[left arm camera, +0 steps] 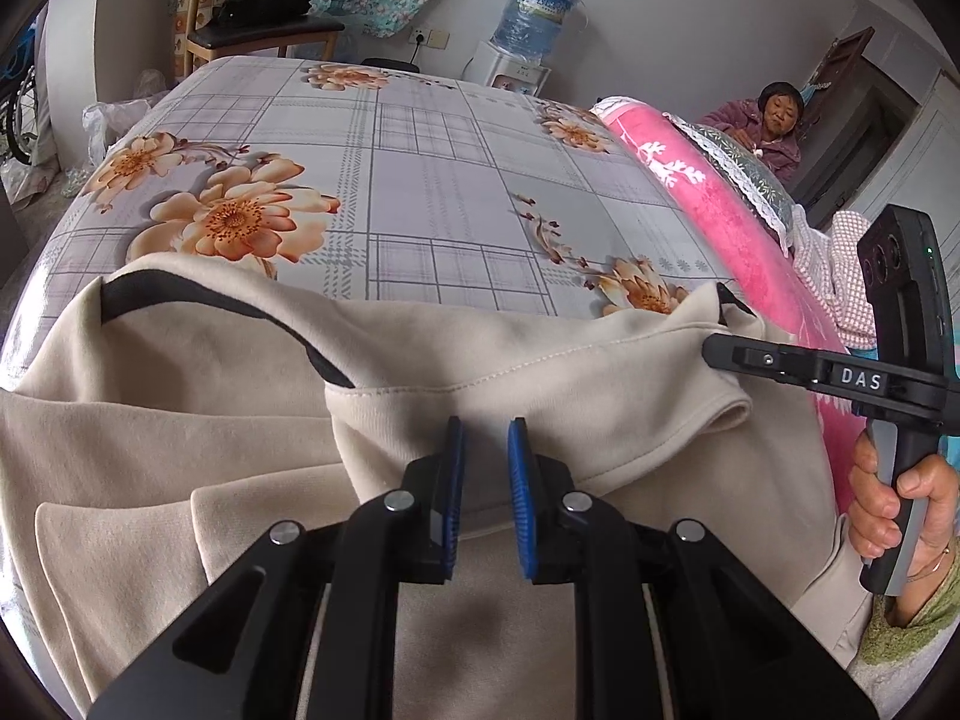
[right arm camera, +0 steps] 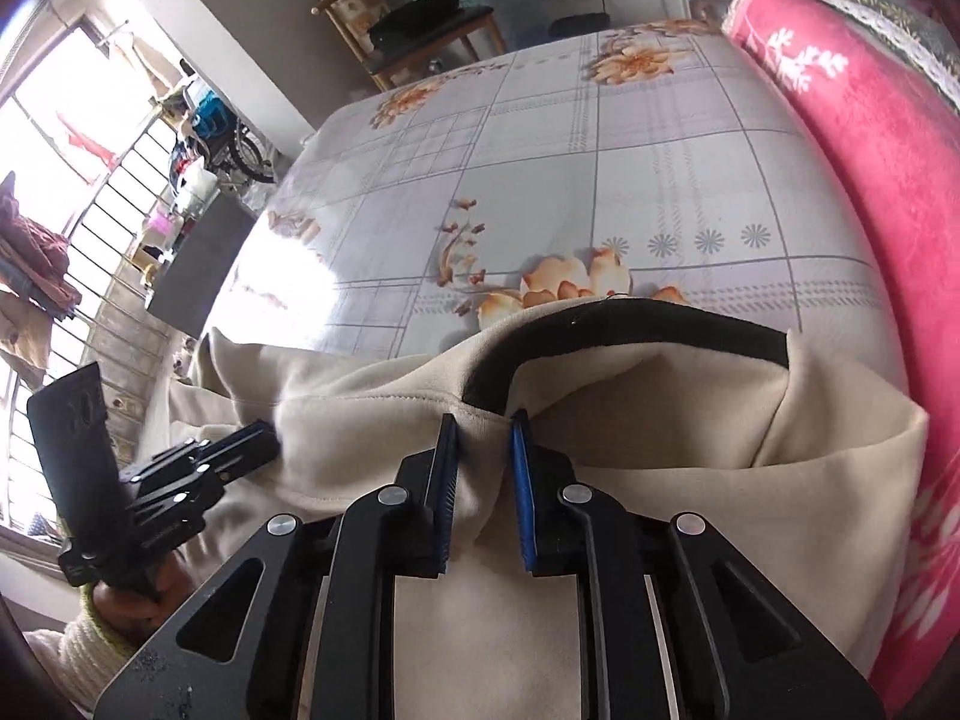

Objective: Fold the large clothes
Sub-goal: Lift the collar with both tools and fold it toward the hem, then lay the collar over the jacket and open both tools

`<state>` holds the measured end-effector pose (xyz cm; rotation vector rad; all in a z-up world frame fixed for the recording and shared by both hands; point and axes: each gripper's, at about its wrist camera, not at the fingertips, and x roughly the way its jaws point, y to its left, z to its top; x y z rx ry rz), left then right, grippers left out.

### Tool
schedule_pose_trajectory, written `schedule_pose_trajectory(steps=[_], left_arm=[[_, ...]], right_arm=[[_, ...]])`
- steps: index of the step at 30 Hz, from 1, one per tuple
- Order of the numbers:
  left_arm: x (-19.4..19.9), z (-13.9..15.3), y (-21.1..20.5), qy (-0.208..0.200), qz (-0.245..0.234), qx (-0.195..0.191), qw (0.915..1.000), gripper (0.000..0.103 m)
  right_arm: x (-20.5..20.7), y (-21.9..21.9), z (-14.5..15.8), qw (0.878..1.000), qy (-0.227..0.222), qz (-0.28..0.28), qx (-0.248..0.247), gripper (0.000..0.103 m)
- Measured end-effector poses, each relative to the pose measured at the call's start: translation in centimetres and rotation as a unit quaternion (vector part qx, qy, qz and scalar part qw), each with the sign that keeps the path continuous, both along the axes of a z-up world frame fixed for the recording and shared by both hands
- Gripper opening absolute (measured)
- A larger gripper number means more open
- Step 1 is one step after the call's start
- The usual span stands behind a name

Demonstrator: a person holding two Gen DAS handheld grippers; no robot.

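A large beige garment [left arm camera: 180,420] with black trim lies on the near part of a bed; it also shows in the right wrist view [right arm camera: 690,450]. My left gripper [left arm camera: 486,426] has its blue pads closed on a fold of the beige cloth at a stitched hem. My right gripper [right arm camera: 483,423] is shut on the cloth just below the black collar band [right arm camera: 630,324]. In the left wrist view the right gripper [left arm camera: 714,351] reaches in from the right onto the garment's far edge. The left gripper [right arm camera: 264,438] shows at the left in the right wrist view.
The bed has a grey checked sheet [left arm camera: 420,180] with orange flowers. A pink blanket [left arm camera: 720,228] runs along its right side. A wooden chair [left arm camera: 258,24] and a water dispenser [left arm camera: 528,30] stand beyond the bed. A person [left arm camera: 768,126] sits at the far right.
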<state>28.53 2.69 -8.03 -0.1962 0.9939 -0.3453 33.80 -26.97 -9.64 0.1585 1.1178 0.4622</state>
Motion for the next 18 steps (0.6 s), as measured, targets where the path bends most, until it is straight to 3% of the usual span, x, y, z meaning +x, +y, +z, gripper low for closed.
schedule_pose_trajectory(steps=[3, 8, 12, 15, 17, 18], left_arm=[[-0.5, 0.1, -0.3, -0.008, -0.006, 0.014, 0.9999, 0.015], [-0.7, -0.1, 0.0, -0.012, -0.012, 0.013, 0.9998, 0.015], [-0.7, -0.2, 0.0, -0.016, -0.01, 0.01, 0.9998, 0.015], [-0.7, -0.2, 0.0, -0.016, -0.009, 0.01, 0.9998, 0.015], [-0.7, -0.2, 0.1, -0.015, -0.008, 0.007, 0.9998, 0.015], [-0.7, -0.2, 0.1, -0.014, -0.008, 0.006, 0.9998, 0.015]], right_arm=[[-0.8, 0.4, -1.1, 0.999, 0.0, 0.016, -0.04, 0.016], [-3.3, -0.4, 2.2, 0.99, -0.054, -0.017, -0.131, 0.026], [-4.7, 1.5, 3.7, 0.995, -0.077, 0.027, -0.052, 0.027], [-5.2, 4.9, 1.7, 0.99, -0.079, 0.074, -0.089, 0.03], [-5.3, 6.0, -0.7, 0.987, -0.065, 0.08, -0.126, 0.03], [-5.7, 5.9, -0.6, 0.986, -0.08, 0.076, -0.122, 0.03]])
